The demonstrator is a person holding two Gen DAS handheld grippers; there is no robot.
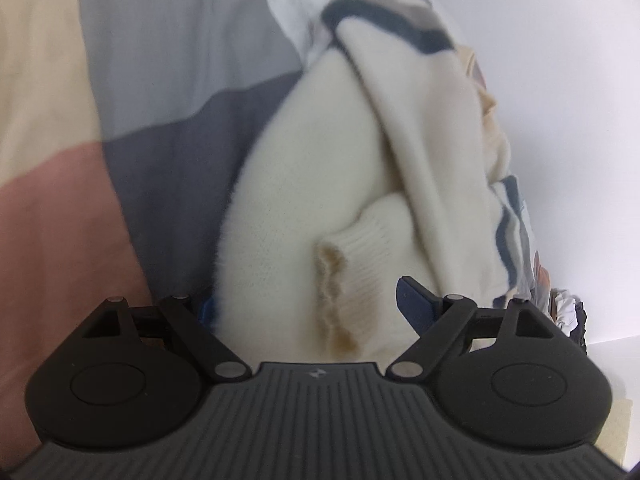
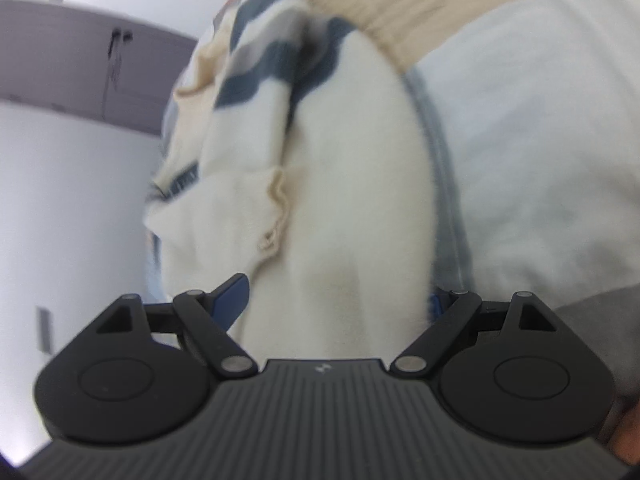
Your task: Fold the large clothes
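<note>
While our left gripper [image 1: 308, 304] stands spread wide, the cream fluffy knit sweater [image 1: 288, 184] bulges up between its blue-tipped fingers [image 1: 414, 300], and we cannot see the pads pressing on it, so we read this gripper as released. The ribbed cuff with a tan scalloped edge [image 1: 340, 280] lies just ahead of it, slightly towards its right finger. Our right gripper [image 2: 336, 292] is likewise released, its jaws wide, with the same sweater's cream body swelling up between the fingers [image 2: 232, 292] and a second tan-trimmed cuff [image 2: 276, 208] a little further ahead, to the left.

We judge the knit soft, thick and light. It should sag, stretch and bunch rather than hold a crease, and the fuzzy pile may slip out of a shallow pinch. The ribbed cuffs look the firmest places to take hold of; a deep bite on a doubled edge would do better than a nip at the loose body.

Further ahead of both grippers the sweater runs into navy and grey stripes [image 1: 384, 20]. It is heaped on a colour-block bedspread of beige, grey and pink [image 1: 60, 120], which spreads to the left of our left gripper. A white wall [image 1: 560, 100] stands beyond.
</note>
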